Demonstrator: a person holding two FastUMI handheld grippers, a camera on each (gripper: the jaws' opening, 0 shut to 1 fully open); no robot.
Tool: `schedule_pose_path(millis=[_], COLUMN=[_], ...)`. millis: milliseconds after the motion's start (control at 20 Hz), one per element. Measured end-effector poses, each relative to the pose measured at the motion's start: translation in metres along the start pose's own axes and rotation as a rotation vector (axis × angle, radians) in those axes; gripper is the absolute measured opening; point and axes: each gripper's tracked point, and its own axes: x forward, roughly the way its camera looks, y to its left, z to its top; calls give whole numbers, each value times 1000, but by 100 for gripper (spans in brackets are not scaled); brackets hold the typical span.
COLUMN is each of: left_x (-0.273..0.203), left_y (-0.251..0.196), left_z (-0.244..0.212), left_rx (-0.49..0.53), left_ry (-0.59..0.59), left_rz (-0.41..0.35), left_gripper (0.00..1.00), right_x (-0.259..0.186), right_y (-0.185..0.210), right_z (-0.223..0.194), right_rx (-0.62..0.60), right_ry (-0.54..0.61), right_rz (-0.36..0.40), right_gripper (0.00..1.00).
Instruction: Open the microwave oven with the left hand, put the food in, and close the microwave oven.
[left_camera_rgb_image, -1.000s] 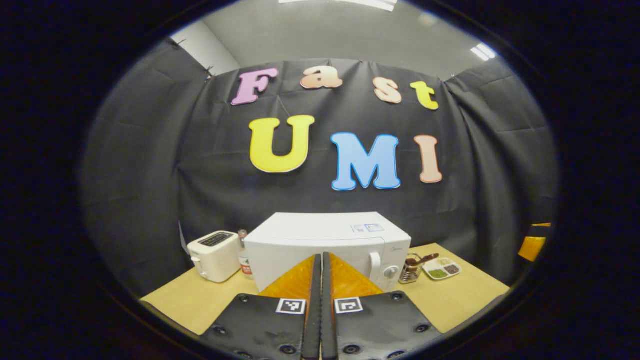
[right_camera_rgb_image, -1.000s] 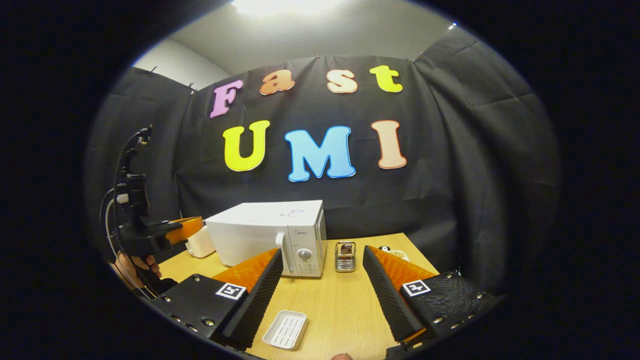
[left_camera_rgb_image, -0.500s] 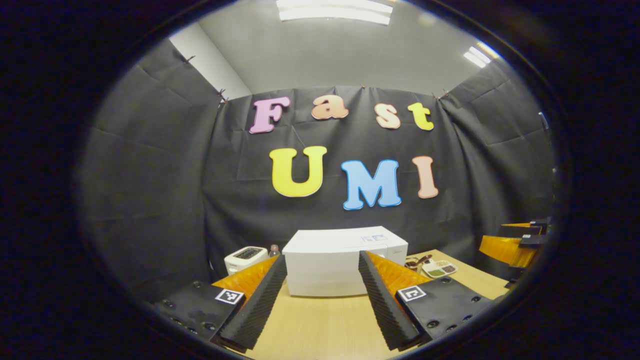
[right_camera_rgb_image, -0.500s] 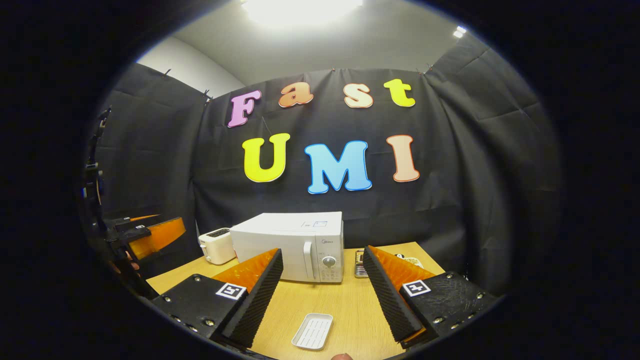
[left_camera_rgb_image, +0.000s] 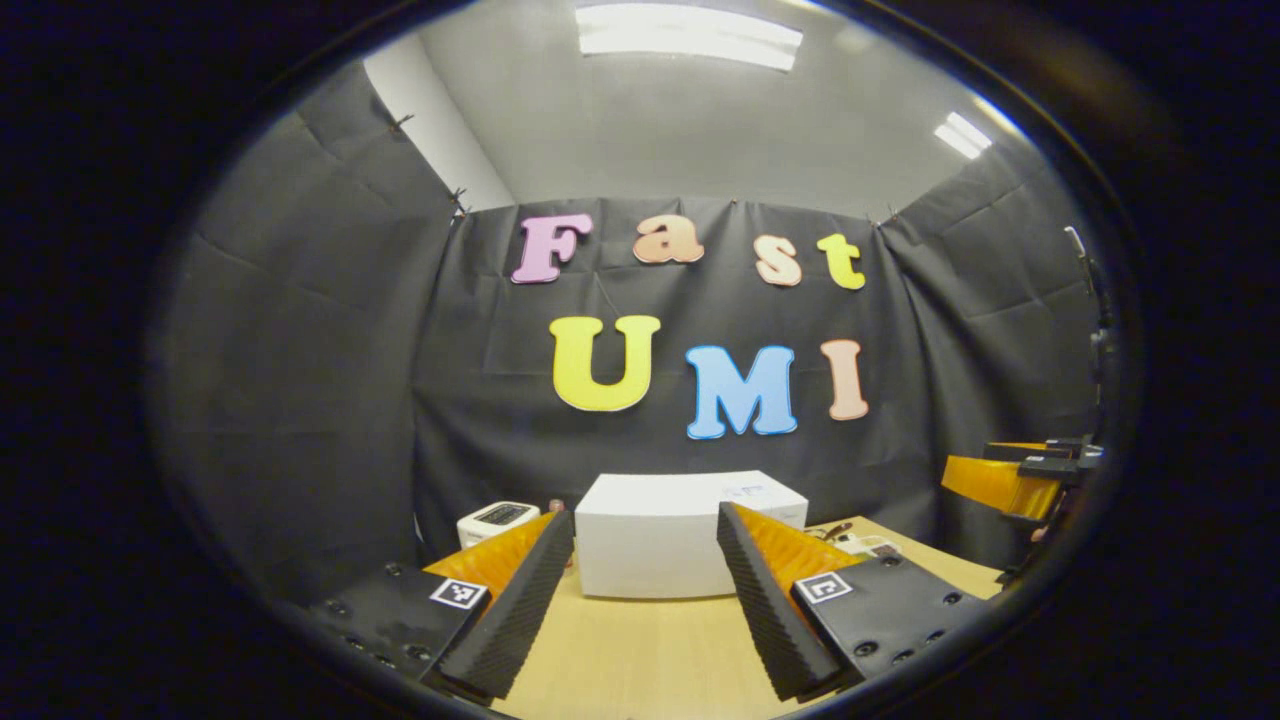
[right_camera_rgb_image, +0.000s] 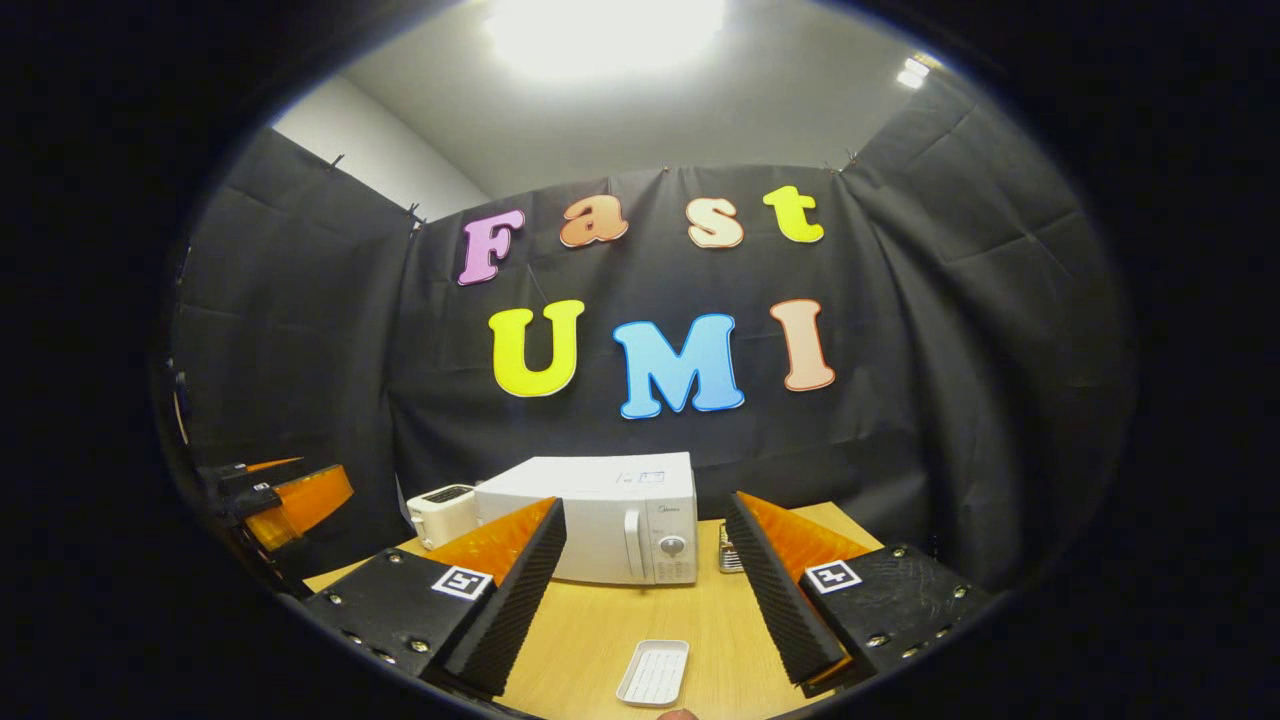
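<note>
both grippers held wide apart, grasping nothing: left gripper (left_camera_rgb_image: 645, 600) aimed at the closed microwave oven (left_camera_rgb_image: 660, 530) at the back of the wooden table (left_camera_rgb_image: 640, 660); right gripper (right_camera_rgb_image: 645, 600) hovering over a small white tray (right_camera_rgb_image: 655, 672) near the table's front, no food made out on it. judged at the opening step, door not yet touched. best done by steering the left fingers (left_camera_rgb_image: 520, 600) around the vertical door handle (right_camera_rgb_image: 632, 545), beside the control dial (right_camera_rgb_image: 672, 545), then pulling in an arc about the hinge, gently, lest the oven slide. small maker's mark above the dial and a sticker on top noted, both too small to read. toaster (right_camera_rgb_image: 440, 510) beside the oven.
</note>
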Motion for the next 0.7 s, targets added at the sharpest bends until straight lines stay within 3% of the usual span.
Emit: schedule_pose_path(millis=[700], left_x=[1], left_y=[-2], left_z=[9], left_rx=[45], left_ry=[-15], left_rz=[-26], left_gripper=[95], right_x=[-15], right_y=[-10], right_z=[4], right_rx=[-37], right_ry=[-19], right_rz=[-59], right_gripper=[98])
